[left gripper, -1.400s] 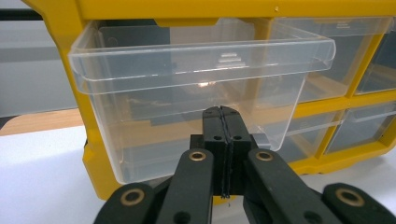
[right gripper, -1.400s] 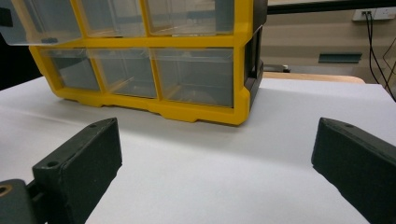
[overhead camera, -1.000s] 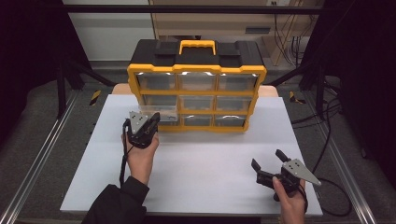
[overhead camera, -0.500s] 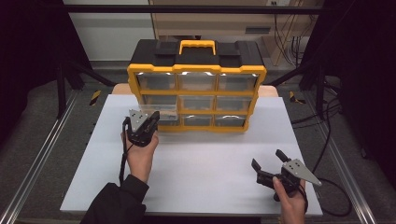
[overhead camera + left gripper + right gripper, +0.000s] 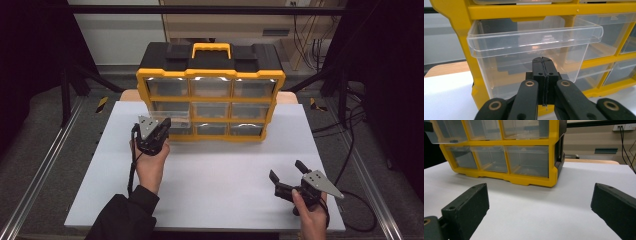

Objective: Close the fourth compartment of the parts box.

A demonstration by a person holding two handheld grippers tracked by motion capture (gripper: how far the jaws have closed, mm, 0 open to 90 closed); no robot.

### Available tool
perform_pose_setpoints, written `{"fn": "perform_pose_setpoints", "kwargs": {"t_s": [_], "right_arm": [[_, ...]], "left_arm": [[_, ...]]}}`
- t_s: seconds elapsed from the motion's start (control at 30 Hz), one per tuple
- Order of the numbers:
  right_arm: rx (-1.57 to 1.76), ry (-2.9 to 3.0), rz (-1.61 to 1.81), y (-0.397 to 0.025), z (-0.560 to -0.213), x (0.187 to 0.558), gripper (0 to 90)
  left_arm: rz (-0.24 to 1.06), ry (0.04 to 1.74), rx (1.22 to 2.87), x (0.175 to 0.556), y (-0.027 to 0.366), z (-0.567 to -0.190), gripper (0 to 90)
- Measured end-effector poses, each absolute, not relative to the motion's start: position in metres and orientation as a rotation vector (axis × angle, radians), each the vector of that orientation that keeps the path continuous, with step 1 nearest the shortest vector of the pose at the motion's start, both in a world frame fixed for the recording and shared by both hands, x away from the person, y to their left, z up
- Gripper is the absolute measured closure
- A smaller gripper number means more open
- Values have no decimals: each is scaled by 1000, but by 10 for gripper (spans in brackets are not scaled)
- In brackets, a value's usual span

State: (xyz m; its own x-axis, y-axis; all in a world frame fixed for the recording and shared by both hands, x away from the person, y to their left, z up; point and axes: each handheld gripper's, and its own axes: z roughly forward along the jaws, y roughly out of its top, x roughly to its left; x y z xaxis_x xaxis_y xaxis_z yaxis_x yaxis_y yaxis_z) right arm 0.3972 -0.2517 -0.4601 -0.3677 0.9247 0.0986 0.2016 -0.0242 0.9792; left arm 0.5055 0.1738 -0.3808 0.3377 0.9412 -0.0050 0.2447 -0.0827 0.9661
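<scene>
White table | yellow organizer at its back edge | our left gripper, jaws pressed together, at the part-open middle-left drawer, likely to move it | right gripper idle, jaws wide, near front-right.

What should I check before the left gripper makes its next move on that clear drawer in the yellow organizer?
1. Drawer position: the clear drawer, middle row at the organizer's left end, sticks partway out of the yellow organizer: ok.
2. Left gripper jaws: closed together in front of the drawer's face, below its rim: ok.
3. Grip on the drawer: whether the tips touch or pinch it: cannot tell.
4. Drawer contents: looks empty through the clear plastic: ok.
5. Right gripper: open, resting low over the white table, apart from the organizer: ok.
6. Organizer steadied: nothing holds it: not ok.
</scene>
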Motion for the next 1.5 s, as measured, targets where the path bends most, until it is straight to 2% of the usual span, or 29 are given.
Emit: {"fn": "perform_pose_setpoints", "kwargs": {"t_s": [1.5], "right_arm": [[1183,1622,1434,-248,-460,398,20]], "left_arm": [[855,1080,1588,517,176,-373,900]]}}
